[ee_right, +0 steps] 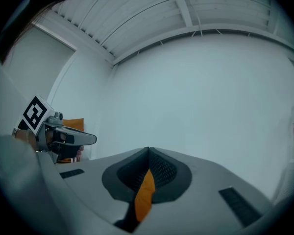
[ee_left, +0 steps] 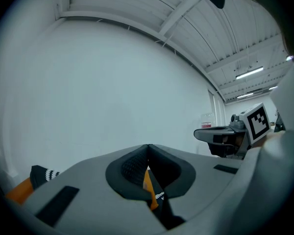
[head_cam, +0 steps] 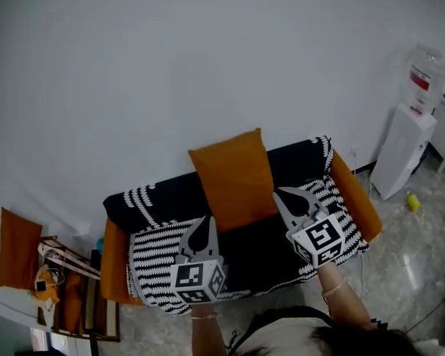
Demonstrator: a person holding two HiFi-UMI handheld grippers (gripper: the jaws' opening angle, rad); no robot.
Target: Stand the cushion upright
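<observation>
Orange cushion [head_cam: 233,180] upright against the sofa [head_cam: 156,196] back.
We hold left gripper [head_cam: 205,227] and right gripper [head_cam: 288,199] closed, empty, near it.

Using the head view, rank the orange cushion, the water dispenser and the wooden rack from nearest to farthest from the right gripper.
1. Cushion, just left of the right gripper.
2. Water dispenser, at the right, by the wall.
3. Rack, far left.
</observation>
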